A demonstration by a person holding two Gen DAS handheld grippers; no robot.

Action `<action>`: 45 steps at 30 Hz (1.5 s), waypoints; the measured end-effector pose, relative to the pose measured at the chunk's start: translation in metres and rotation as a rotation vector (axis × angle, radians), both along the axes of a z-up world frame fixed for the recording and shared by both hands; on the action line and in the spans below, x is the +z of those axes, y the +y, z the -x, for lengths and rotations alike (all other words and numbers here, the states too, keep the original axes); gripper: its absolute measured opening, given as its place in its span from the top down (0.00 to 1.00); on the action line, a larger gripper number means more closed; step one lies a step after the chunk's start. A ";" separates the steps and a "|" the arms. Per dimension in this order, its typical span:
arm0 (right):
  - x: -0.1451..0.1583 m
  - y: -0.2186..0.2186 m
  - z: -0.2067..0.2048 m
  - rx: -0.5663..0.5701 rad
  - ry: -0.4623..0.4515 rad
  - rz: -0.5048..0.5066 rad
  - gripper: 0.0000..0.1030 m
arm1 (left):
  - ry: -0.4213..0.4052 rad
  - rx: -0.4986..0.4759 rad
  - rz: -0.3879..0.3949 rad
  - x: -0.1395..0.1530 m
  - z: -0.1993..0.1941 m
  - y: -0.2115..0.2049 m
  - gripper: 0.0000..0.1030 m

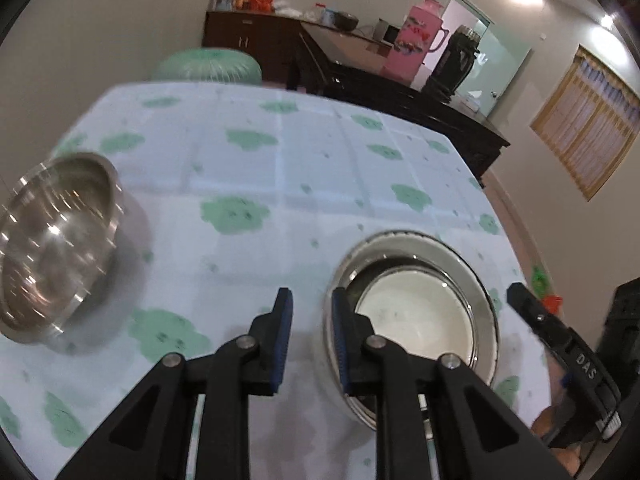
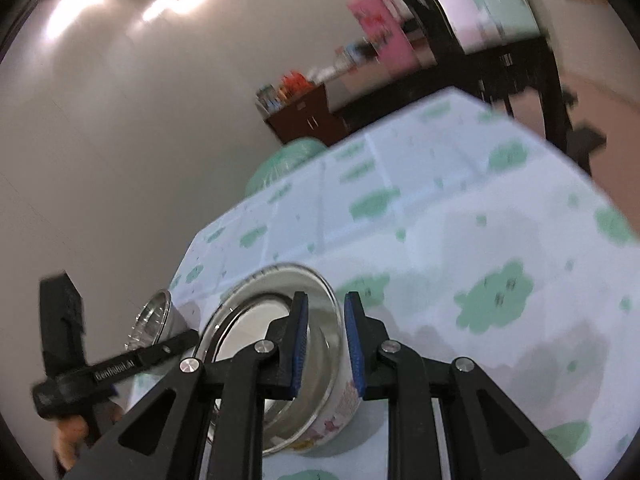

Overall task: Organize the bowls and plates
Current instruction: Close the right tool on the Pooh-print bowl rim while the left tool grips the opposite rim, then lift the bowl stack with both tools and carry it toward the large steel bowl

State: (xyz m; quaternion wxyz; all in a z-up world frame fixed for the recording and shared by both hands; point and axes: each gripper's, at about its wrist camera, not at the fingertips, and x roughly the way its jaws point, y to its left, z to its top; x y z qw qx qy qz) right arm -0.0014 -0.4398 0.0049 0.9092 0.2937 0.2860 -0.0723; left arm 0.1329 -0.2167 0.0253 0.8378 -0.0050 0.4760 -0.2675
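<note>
A bowl stack (image 1: 416, 312) stands on the table: a steel-rimmed bowl with a white one nested inside, floral outside in the right wrist view (image 2: 316, 420). My left gripper (image 1: 310, 336) is open over the cloth just left of the stack, its right finger at the rim. My right gripper (image 2: 325, 344) is open, with the stack's right rim between its fingers. A separate steel bowl (image 1: 56, 240) sits at the table's left; it also shows in the right wrist view (image 2: 154, 320). The right gripper also shows in the left wrist view (image 1: 560, 340).
The table carries a pale cloth with green cloud prints (image 1: 280, 152). A dark sideboard (image 1: 400, 88) with a pink thermos (image 1: 416, 40) and a black flask (image 1: 456, 60) stands behind. A green cushion (image 1: 208, 65) lies beyond the far edge.
</note>
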 end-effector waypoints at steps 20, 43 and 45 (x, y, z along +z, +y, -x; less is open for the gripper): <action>-0.036 -0.004 -0.015 0.066 0.135 -0.064 0.80 | 0.157 -0.035 0.145 -0.029 -0.016 -0.004 0.93; -0.027 0.017 -0.007 0.080 0.183 -0.097 0.81 | 0.140 -0.018 0.119 -0.025 -0.004 0.016 0.94; -0.029 0.020 -0.001 0.086 0.202 -0.100 0.80 | 0.129 -0.026 0.104 -0.024 -0.001 0.014 0.94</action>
